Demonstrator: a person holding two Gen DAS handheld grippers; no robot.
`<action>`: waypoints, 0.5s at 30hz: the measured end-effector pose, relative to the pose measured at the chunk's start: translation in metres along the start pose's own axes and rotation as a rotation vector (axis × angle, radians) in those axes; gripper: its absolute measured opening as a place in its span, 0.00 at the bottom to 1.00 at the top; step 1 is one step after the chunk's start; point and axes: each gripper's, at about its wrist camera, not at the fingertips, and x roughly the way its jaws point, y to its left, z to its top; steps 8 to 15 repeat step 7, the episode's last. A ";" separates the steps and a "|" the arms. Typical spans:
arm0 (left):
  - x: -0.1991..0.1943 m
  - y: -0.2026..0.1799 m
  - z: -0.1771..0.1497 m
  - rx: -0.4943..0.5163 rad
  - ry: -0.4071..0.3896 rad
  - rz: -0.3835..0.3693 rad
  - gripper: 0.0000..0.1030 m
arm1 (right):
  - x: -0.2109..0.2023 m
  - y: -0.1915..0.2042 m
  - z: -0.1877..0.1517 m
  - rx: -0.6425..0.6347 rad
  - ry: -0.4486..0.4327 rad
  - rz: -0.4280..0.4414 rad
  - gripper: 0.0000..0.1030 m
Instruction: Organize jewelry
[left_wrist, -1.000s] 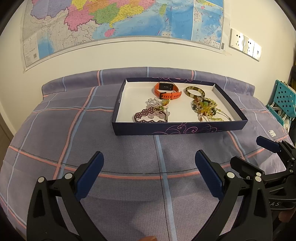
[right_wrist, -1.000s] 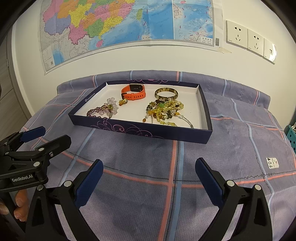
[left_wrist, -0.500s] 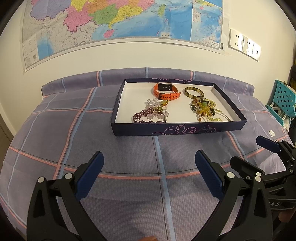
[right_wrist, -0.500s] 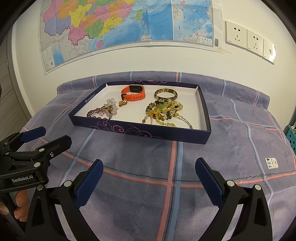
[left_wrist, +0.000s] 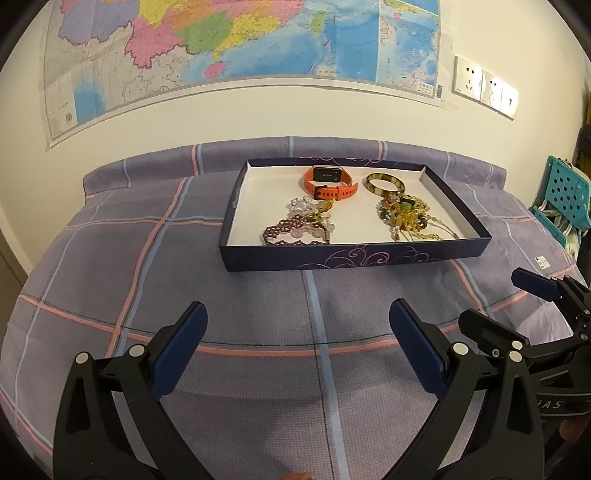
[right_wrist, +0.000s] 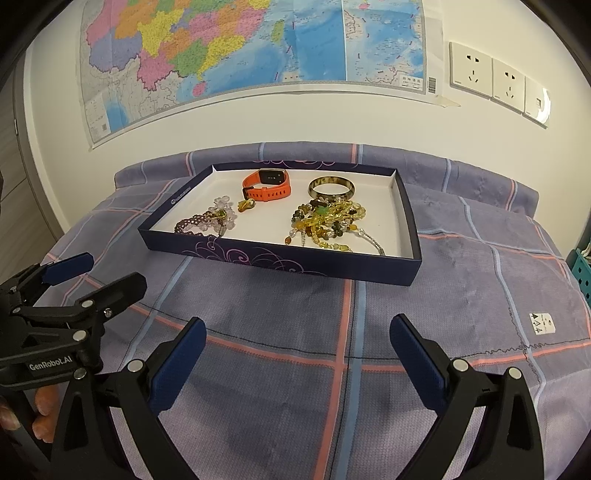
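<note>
A shallow dark-blue box with a white floor lies on the purple checked bedspread. Inside it are an orange smartwatch, a brown-green bangle, a tangle of yellow and green beads, and a purple bead bracelet with clear beads. My left gripper stands open, well short of the box. My right gripper is open too, and empty. Each gripper shows at the edge of the other's view, the right gripper and the left gripper.
A map hangs on the wall behind the bed, with wall sockets to its right. A teal perforated basket stands at the right edge. A small white label lies on the bedspread.
Both views have drifted slightly, so the box sits a little differently in frame. Both grippers stay open and the jewelry has not moved.
</note>
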 end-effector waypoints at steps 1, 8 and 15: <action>0.001 0.000 0.000 0.003 0.007 -0.006 0.94 | 0.000 0.000 0.000 -0.001 0.002 0.000 0.93; 0.015 0.012 -0.002 -0.032 0.083 -0.029 0.94 | 0.006 -0.031 -0.001 -0.006 0.066 -0.059 0.93; 0.015 0.012 -0.002 -0.032 0.083 -0.029 0.94 | 0.006 -0.031 -0.001 -0.006 0.066 -0.059 0.93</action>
